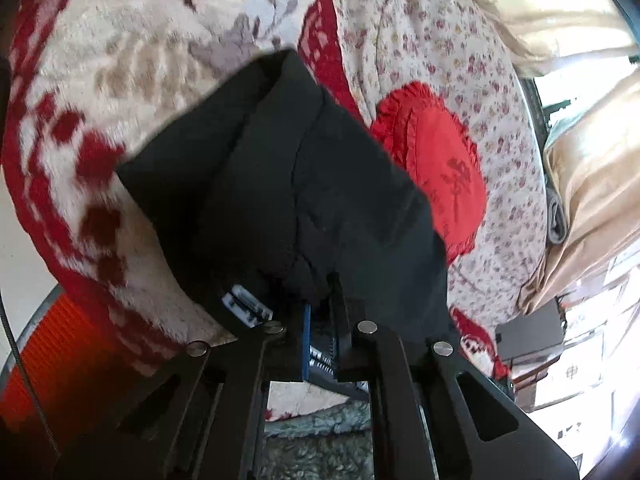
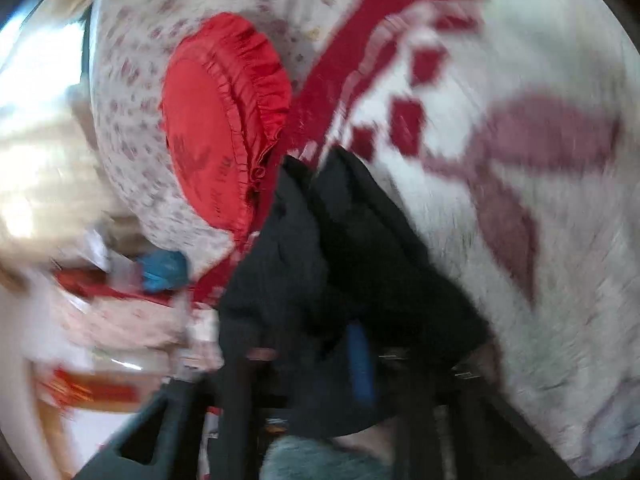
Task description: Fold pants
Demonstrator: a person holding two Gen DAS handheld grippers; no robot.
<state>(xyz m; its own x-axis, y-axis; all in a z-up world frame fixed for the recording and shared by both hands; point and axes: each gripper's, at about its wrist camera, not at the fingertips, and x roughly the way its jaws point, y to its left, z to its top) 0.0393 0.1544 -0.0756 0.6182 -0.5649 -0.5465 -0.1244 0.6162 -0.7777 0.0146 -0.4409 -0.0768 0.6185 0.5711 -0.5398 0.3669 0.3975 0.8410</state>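
Note:
The black pants (image 1: 288, 176) lie partly folded on a white and red fleece blanket (image 1: 120, 60). My left gripper (image 1: 320, 300) is shut on their near edge, and the cloth covers the fingertips. In the blurred right wrist view the pants (image 2: 340, 248) hang bunched over my right gripper (image 2: 352, 344), which is shut on the cloth. One blue finger pad (image 2: 360, 364) shows through the folds.
A round red frilled cushion (image 1: 436, 168) (image 2: 216, 120) lies on a floral sheet (image 1: 420, 40) beside the blanket. Cream curtains (image 1: 592, 184) hang at the right. An orange ribbed object (image 1: 60, 356) sits low left. A shaggy rug (image 1: 316, 448) lies below.

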